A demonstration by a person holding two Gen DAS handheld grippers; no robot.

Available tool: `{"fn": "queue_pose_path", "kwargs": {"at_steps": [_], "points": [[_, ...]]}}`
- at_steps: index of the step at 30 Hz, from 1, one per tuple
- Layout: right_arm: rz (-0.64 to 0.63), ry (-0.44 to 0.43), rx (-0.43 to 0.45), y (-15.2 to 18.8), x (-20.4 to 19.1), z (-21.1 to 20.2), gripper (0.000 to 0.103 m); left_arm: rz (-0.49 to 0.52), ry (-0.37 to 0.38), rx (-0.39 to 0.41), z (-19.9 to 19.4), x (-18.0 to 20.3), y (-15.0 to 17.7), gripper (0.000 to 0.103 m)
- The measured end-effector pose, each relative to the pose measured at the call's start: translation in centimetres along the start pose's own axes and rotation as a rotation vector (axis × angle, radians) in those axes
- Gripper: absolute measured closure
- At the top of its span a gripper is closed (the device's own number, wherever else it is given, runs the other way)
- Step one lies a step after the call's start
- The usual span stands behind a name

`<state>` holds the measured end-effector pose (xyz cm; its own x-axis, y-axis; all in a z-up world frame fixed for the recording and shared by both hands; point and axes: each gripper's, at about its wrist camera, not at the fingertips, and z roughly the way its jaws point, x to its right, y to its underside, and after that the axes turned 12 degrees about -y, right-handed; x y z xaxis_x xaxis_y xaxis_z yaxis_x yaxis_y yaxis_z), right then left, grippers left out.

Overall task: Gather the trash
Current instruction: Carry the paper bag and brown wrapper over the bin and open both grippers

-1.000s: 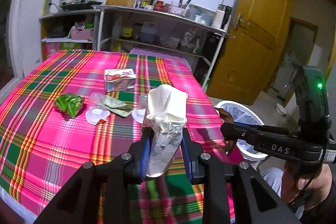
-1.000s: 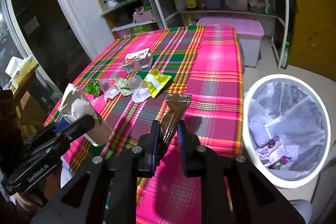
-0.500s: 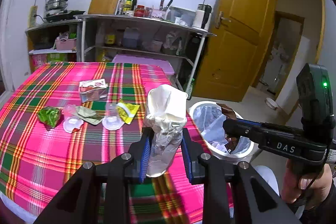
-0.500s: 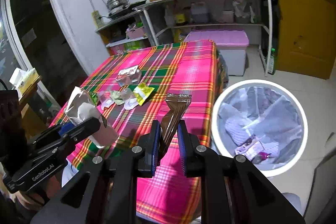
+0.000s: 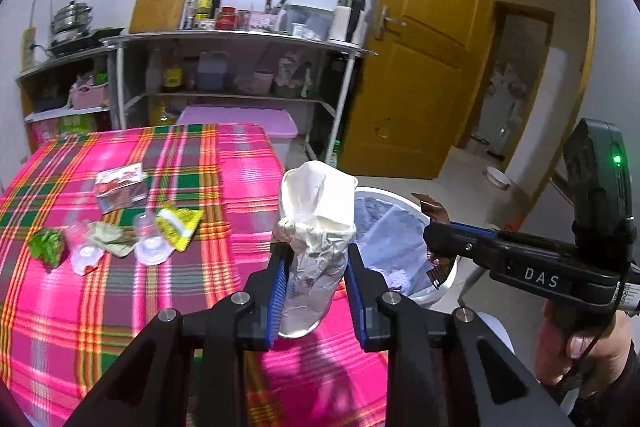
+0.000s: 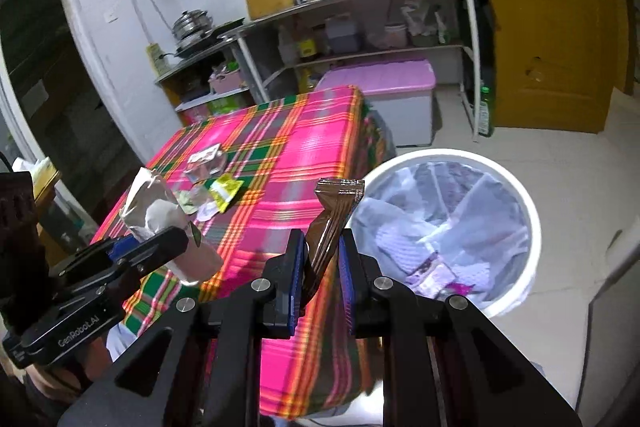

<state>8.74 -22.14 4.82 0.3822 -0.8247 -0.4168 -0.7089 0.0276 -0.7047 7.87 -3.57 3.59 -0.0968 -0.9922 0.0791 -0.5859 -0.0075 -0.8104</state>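
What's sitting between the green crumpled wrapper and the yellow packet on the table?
In the left wrist view, two clear plastic cups and a crumpled pale wrapper lie between the green wrapper and the yellow packet.

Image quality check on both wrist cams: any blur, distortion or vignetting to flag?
Left wrist: heavy fisheye bend, door frame bows, corners black; tablecloth smeared near the bottom edge, crumpled white bag sharp. Right wrist: same dark vignette at the corners, shelf post curved; cloth edge blurred low in frame, brown wrapper and bin rim crisp.
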Motion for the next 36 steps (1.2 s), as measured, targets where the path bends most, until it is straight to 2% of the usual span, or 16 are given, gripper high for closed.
{"fn": "queue_pose_path", "kwargs": {"at_steps": [16, 36], "points": [[0.099, 0.067, 0.02, -0.3, 6.4, -0.9, 0.085, 0.077, 0.07, -0.053, 4.6, 5.6, -1.4, 0.075], [0.209, 0.092, -0.072, 0.1, 12.8, 3.2, 0.085, 0.091, 0.103, -0.178, 13.0, 8.4, -1.6, 0.075]]}}
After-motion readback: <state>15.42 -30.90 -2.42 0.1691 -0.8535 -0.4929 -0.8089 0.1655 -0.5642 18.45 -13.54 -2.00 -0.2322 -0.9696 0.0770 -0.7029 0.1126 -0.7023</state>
